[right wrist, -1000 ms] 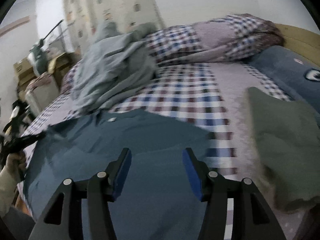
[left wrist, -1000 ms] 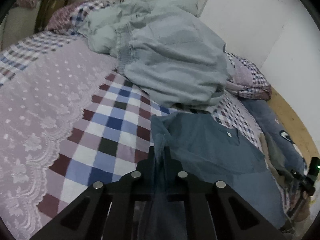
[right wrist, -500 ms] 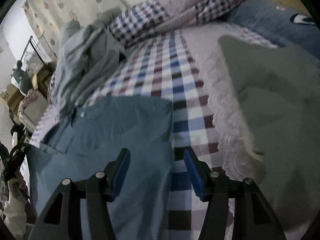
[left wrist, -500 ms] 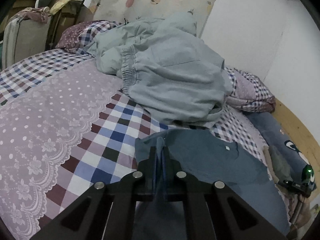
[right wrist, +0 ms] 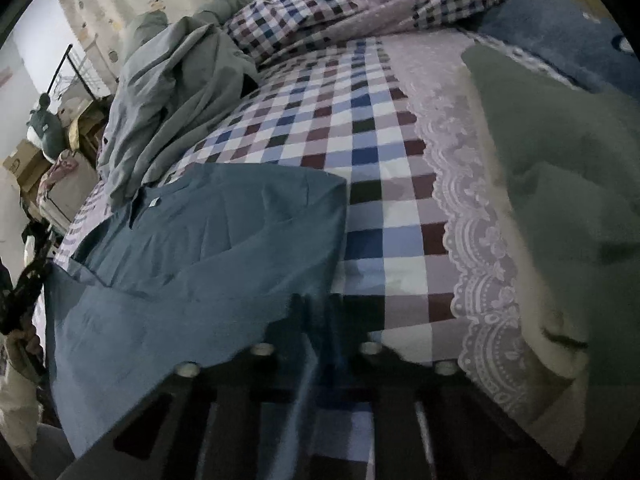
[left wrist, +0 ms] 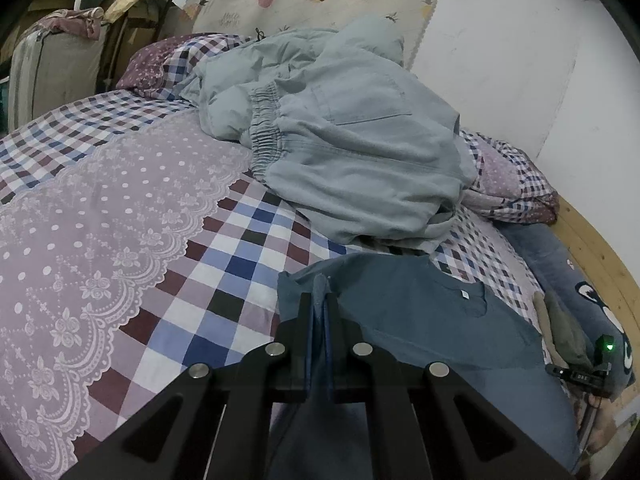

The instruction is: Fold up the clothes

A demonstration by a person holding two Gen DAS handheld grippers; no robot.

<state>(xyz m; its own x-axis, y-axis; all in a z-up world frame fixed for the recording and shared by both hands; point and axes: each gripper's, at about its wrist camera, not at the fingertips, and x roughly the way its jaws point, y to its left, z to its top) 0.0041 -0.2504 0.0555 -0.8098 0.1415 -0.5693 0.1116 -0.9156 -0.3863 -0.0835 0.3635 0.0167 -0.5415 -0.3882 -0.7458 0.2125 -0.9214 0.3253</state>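
Observation:
A blue shirt [left wrist: 420,320] lies flat on the checked bedsheet [left wrist: 224,248], collar and label toward the wall. My left gripper [left wrist: 320,300] is shut on a raised fold at the shirt's left edge, with cloth sticking up between the fingers. In the right wrist view the same blue shirt [right wrist: 200,240] spreads to the left. My right gripper [right wrist: 318,304] is blurred, its fingers drawn together on the shirt's near right edge. The other gripper [right wrist: 28,276] shows at the far left, held by a hand.
A heap of pale blue-grey clothes [left wrist: 340,152] sits beyond the shirt, near the white wall. A grey-green garment [right wrist: 560,200] lies right of the shirt. A blue pillow [left wrist: 580,292] rests against the wooden headboard [left wrist: 592,248]. A suitcase [left wrist: 52,72] stands beside the bed.
My right gripper swung to the shirt's right edge and went from open to shut on it. My left gripper kept its hold and drew back a little.

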